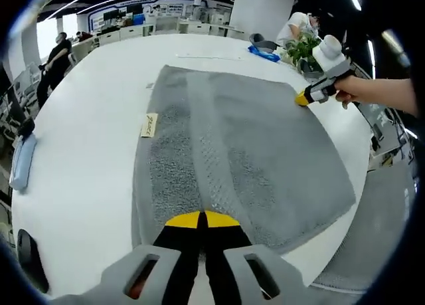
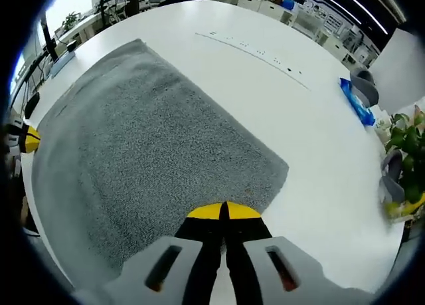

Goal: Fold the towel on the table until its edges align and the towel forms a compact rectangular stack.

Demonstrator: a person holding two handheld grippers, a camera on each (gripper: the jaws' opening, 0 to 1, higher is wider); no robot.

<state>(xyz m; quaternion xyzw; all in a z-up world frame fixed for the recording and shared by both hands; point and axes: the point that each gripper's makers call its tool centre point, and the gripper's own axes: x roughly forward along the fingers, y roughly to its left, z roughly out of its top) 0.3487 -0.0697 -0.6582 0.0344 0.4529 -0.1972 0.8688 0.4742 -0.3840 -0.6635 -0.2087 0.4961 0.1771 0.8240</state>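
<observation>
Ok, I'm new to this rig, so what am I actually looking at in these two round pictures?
No robot arm here: a person holds one pair of tongs in each hand, and a fisheye camera rides on each. In the left gripper view, the left tongs with yellow tips are closed on the near edge of the grey terry towel, which lies flat on the round white table. The right tongs come in from the right, in the person's hand. The right gripper view looks along those tongs, closed on another towel edge. A white label sits at the towel's edge; a green plant stands further back.
</observation>
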